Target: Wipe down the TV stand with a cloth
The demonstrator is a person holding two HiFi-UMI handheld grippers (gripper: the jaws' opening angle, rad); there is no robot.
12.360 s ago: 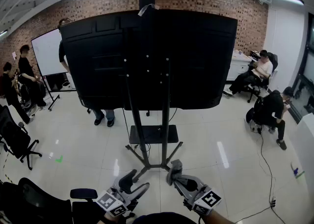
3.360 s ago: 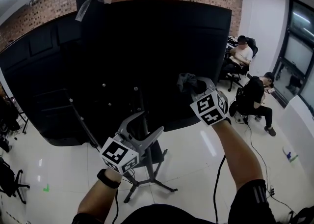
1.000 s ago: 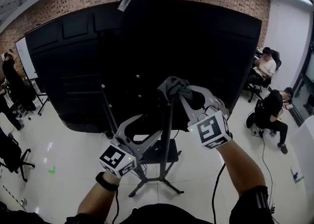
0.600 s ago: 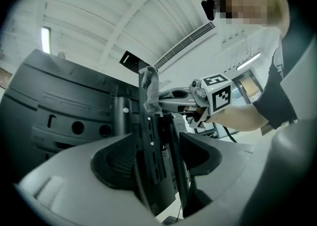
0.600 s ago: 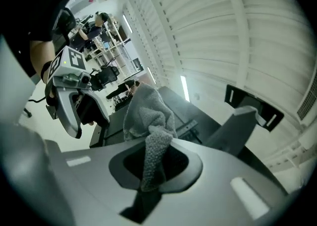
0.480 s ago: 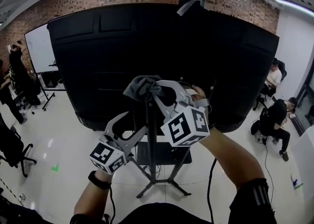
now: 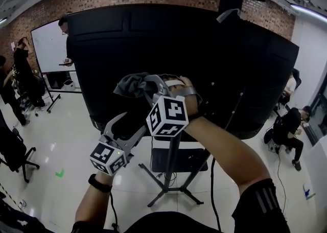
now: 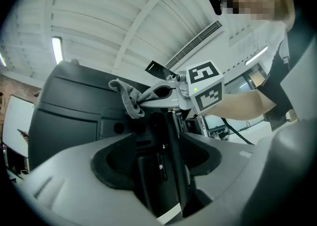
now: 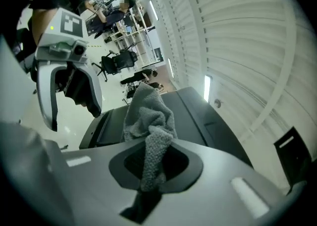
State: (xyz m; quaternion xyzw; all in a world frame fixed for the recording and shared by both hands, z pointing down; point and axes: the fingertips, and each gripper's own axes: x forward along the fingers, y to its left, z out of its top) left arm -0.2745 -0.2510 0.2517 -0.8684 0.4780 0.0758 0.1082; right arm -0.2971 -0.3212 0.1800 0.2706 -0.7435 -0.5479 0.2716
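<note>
The right gripper (image 7: 147, 87) is clenched on a bunched grey cloth (image 7: 134, 84), and its own view shows the fabric pinched between the jaws with a wad standing out beyond the tips. A second ago that wad sat at the top of the TV stand's upright post (image 7: 171, 161). Half a second ago it was still on the line of the post. Now it lies toward 9 o'clock of the post, in front of the black back panel of the TV (image 7: 219, 63). The stroke has therefore run sideways off the metal upright and toward the panel. The head camera has also swung in that time, so part of the shift may be apparent. I cannot tell from these views whether the cloth actually presses on the panel or hangs just off it.

The left gripper (image 7: 132, 123) is released, its jaws wide apart with nothing between the pads. It hangs at about 7 o'clock from the cloth, and its view looks up along the stand's post toward the other tool.

For the task, wiping looks under way but early. Only the top of the upright seems to have been passed over. The lower post, the shelf (image 7: 179, 159) and the splayed feet below remain to be done.
</note>
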